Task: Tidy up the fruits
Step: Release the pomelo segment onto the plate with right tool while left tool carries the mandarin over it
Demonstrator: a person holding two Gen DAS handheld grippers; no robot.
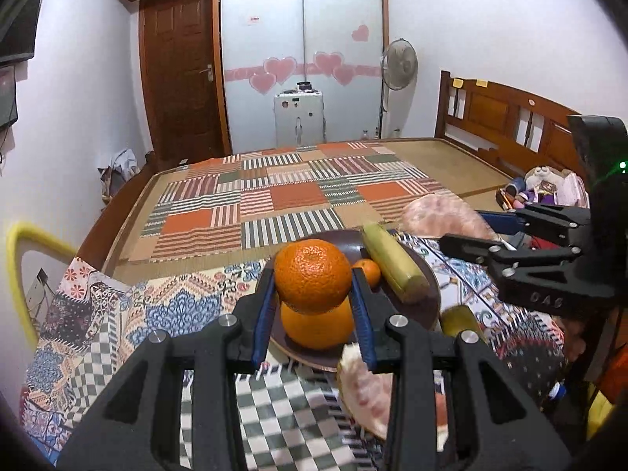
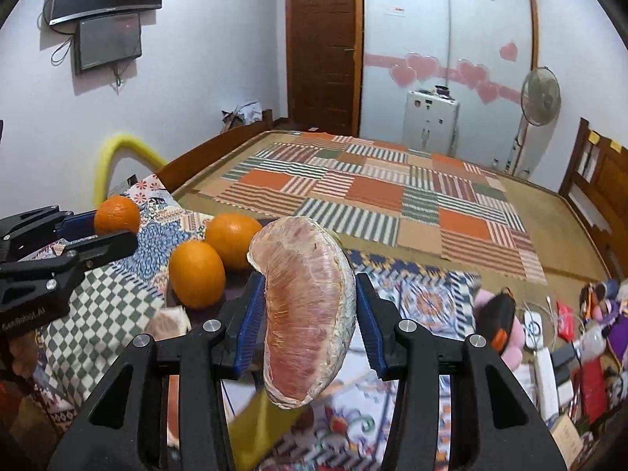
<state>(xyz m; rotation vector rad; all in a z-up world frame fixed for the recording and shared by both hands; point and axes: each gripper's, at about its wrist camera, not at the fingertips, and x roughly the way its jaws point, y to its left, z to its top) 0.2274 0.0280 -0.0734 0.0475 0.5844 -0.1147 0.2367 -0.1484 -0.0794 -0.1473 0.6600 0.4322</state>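
My left gripper [image 1: 312, 278] is shut on a rough-skinned orange [image 1: 312, 263] and holds it above a dark brown plate [image 1: 426, 308]. On the plate lie a larger orange [image 1: 318, 329], a small orange [image 1: 369, 272] and a yellow-green banana [image 1: 394, 265]. In the right wrist view my right gripper [image 2: 309, 280] is shut on a film-wrapped pink pomelo segment [image 2: 306, 314], held up in the air. That view also shows the left gripper [image 2: 114, 229] with its orange [image 2: 117, 215], and two oranges [image 2: 197, 274] below. Another pomelo piece [image 1: 365, 388] lies on the cloth by the plate.
The plate rests on patterned cloths [image 1: 165, 314] at the edge of a bed with a patchwork cover [image 1: 274, 196]. A yellow-green fruit [image 1: 459, 320] lies right of the plate. Small clutter [image 2: 549, 337] fills the right side. A wooden headboard [image 1: 510, 117] stands far right.
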